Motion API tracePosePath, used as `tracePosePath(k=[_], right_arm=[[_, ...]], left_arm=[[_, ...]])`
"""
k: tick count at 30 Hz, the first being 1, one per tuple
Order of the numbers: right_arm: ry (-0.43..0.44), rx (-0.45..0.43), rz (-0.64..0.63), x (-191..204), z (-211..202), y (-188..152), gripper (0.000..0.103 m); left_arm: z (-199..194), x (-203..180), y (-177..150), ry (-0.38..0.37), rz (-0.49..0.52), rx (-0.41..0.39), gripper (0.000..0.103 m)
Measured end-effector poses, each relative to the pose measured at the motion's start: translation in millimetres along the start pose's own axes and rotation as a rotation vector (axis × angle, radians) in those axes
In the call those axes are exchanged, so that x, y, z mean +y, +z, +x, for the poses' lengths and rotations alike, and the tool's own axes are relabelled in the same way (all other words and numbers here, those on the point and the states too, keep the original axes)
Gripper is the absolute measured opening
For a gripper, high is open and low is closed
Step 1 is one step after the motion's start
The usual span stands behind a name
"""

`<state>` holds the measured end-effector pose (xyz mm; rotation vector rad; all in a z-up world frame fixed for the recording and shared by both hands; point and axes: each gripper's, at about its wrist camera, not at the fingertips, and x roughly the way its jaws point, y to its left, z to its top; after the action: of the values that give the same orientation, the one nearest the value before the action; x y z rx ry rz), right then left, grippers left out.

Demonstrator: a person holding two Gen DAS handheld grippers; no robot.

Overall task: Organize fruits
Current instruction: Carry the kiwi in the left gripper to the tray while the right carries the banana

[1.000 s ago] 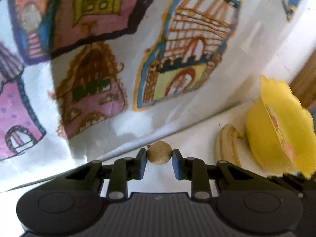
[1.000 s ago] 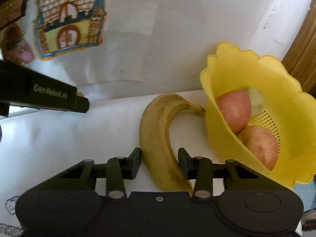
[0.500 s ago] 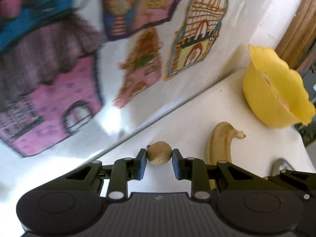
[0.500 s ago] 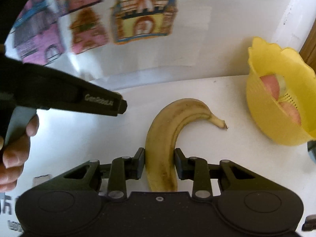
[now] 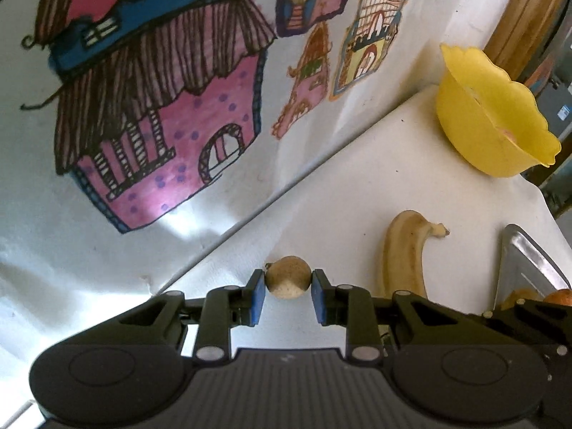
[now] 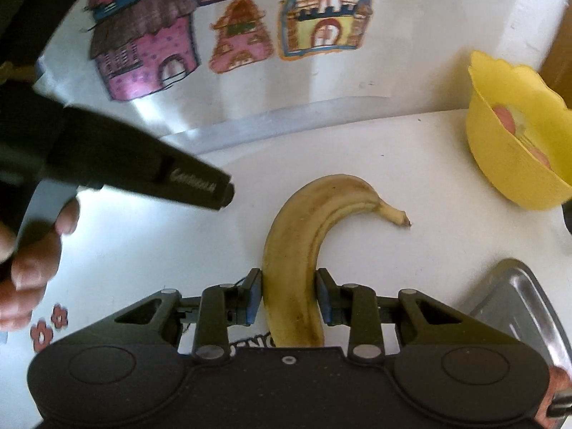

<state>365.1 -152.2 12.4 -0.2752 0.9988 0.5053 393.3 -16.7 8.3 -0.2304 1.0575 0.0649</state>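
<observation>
While the left gripper pinches a small round brown fruit above the white table, the right gripper squeezes the banana. Yellow bowl sits well off right, pink fruit inside.

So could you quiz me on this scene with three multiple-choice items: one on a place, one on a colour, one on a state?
1. Where is the bowl?
A. beyond the banana's stem end, to the right
B. left of the banana
C. under the metal tray

2. What colour is the bowl?
A. blue
B. yellow
C. green

3. What does the left gripper hold?
A. nothing
B. the banana
C. a small round brown fruit

Answers:
1. A, it stands far right on the table.
2. B, plainly yellow.
3. C, its jaws pinch the fruit.
</observation>
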Motion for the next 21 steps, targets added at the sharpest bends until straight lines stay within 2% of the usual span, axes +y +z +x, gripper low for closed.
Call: tracePosePath(k=[8, 13, 17, 21], right_arm=[[-0.095, -0.037, 0.144, 5.3, 19.9, 5.4, 0.044], [-0.127, -0.102, 0.265, 8.8, 25.7, 1.2, 0.046], [-0.162, -0.147, 0.276, 18.0, 23.9, -7.3, 0.039], [-0.176, -0.16, 0.272, 21.2, 18.0, -12.7, 0.038]], left_arm=[[5.5, -1.0, 1.4, -0.042, 0.034, 0.005, 0.031], [1.2, 5.3, 1.2, -0.053, 0.069, 0.005, 0.032], [-0.8, 5.3, 0.3, -0.052, 0.077, 0.009, 0.032], [-4.5, 8.3, -2.9, -0.054, 0.08, 0.011, 0.03]])
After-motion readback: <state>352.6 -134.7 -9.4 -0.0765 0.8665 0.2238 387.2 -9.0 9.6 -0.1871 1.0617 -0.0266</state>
